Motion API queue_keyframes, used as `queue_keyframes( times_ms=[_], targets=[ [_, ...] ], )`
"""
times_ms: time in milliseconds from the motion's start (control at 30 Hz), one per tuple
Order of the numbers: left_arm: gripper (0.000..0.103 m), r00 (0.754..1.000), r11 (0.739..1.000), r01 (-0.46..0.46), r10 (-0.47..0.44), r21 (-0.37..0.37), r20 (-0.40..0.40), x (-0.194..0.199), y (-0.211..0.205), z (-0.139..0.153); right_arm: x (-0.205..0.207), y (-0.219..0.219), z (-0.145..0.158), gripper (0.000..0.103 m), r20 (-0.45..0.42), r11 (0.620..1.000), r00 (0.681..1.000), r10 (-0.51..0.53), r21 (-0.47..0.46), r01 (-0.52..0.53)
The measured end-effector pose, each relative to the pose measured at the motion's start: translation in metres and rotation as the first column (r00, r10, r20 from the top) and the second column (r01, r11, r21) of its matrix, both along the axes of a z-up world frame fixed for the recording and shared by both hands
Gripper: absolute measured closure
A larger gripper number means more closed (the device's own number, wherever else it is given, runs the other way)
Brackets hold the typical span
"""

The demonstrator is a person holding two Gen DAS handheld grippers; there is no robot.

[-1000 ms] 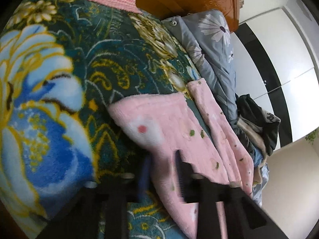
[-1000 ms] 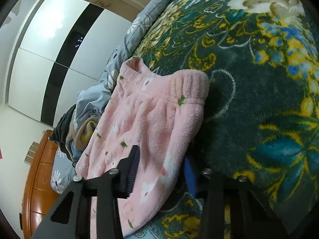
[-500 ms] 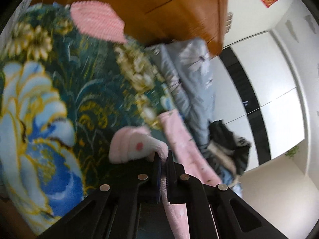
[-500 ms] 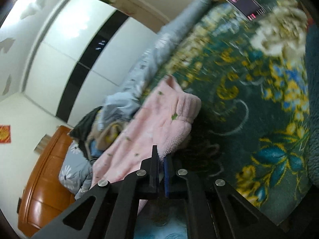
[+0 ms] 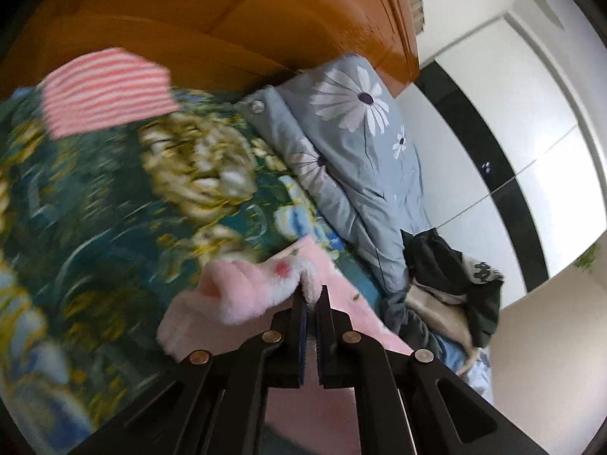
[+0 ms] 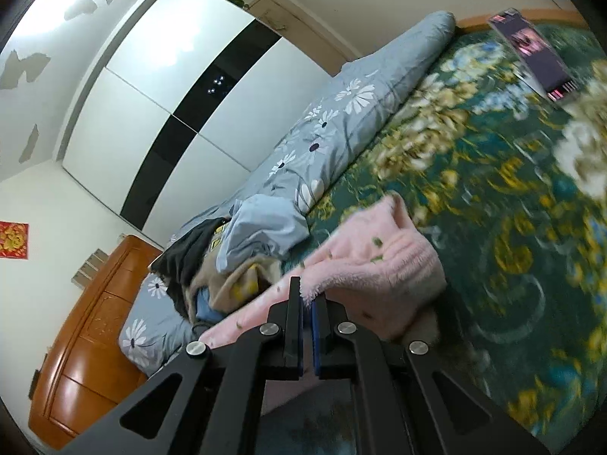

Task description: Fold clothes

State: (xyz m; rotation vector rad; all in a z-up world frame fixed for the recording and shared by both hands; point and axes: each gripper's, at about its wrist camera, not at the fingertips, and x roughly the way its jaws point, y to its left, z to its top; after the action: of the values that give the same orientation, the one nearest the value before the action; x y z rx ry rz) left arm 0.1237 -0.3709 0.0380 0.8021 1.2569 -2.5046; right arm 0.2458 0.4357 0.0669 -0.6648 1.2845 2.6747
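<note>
A fluffy pink garment [image 5: 242,295] with small flower prints lies on the dark green floral blanket [image 5: 95,208]. My left gripper [image 5: 312,295] is shut on one edge of it, and the fabric bunches up in front of the jaws. In the right wrist view the same pink garment [image 6: 383,261] lifts off the blanket [image 6: 512,227], with my right gripper [image 6: 307,295] shut on its near edge. The part under the grippers is hidden by the black fingers.
A pink striped cloth [image 5: 106,93] lies near the wooden headboard [image 5: 227,11]. A grey daisy-print quilt [image 6: 334,125] runs along the far side, with a heap of dark and beige clothes [image 5: 451,284] beside it. A phone [image 6: 531,53] rests on the blanket. White wardrobe doors [image 6: 170,87] stand behind.
Both grippers went from open around the pink garment's edges to shut on them. They have since lifted, pulling the fabric up off the blanket.
</note>
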Motion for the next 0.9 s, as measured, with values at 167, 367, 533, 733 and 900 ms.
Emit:
queue_keyframes(
  times_ms=[167,367,533,733,900],
  targets=[
    [0.099,0.994,0.994,0.061,-0.052,-0.094,0.093,-0.096,0.019,-0.004,-0.075,0.013,0.012,0.1,0.064,1.0,0.998,-0.007,0.027,0.005],
    [0.099,0.972,0.98,0.13,-0.096,-0.152,0.214,-0.185,0.041,-0.034,-0.145,0.028,-0.009,0.1,0.186,0.999,0.982,-0.019,0.053,0.009],
    [0.096,0.953,0.979,0.151,-0.107,-0.137,0.285,-0.222,0.044,-0.06,-0.195,0.038,-0.029,0.1,0.285,0.998,0.958,-0.025,0.069,0.005],
    [0.086,0.955,0.981,0.174,-0.147,-0.085,0.257,-0.224,0.04,-0.075,-0.213,0.04,-0.054,0.099,0.354,0.997,0.935,-0.007,0.08,-0.023],
    [0.042,0.978,0.981,0.179,-0.17,-0.072,0.121,-0.19,0.024,-0.057,-0.229,0.041,-0.075,0.098,0.411,0.995,0.912,0.006,0.087,-0.046]
  ],
)
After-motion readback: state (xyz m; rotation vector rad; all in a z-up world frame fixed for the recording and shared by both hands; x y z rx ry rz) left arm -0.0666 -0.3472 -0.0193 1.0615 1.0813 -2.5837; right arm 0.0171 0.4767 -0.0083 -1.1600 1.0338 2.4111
